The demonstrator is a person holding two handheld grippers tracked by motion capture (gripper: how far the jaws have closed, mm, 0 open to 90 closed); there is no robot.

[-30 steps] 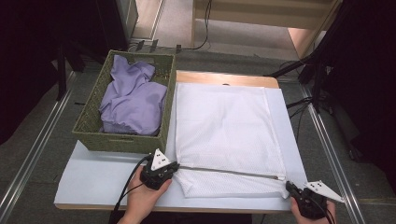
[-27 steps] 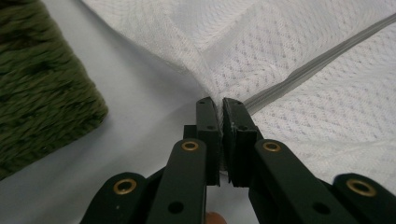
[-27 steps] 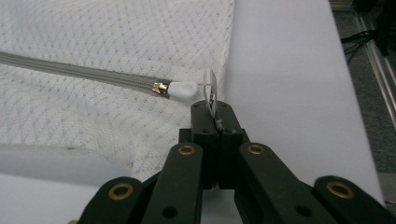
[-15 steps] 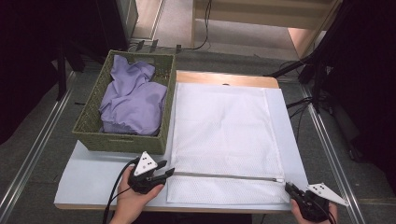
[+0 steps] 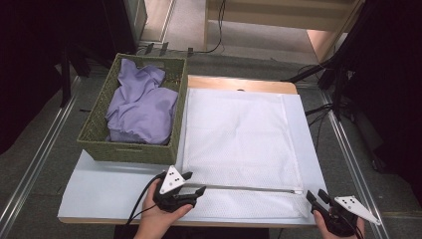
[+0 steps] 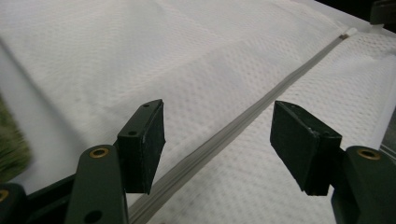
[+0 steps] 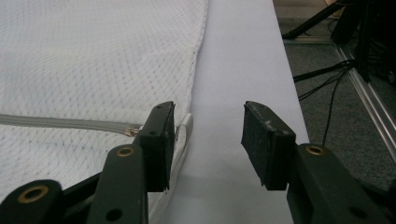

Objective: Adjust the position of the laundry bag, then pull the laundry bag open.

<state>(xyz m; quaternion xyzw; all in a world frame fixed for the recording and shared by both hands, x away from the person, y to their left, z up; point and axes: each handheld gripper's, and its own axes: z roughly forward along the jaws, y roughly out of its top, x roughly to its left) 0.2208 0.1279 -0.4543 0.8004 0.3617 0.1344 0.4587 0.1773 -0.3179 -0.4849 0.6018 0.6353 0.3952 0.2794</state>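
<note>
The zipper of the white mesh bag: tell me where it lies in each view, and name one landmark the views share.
High view: the zipper runs level across the near part of the mesh bag, between the two grippers.
Left gripper view: the zipper runs diagonally from bottom left to top right, passing between the open jaws.
Right gripper view: the zipper comes in from the left edge and ends beside the left jaw.
Shared landmark: the bag's white mesh.

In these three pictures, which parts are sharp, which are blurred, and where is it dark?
High view: the table and white mesh bag are evenly lit, the surroundings nearly black, and the image is soft overall. Left gripper view: the mesh near the zipper is fairly sharp, while the green basket at the left edge is blurred. Right gripper view: the bag's mesh is crisp and the floor at the right is dim.
</note>
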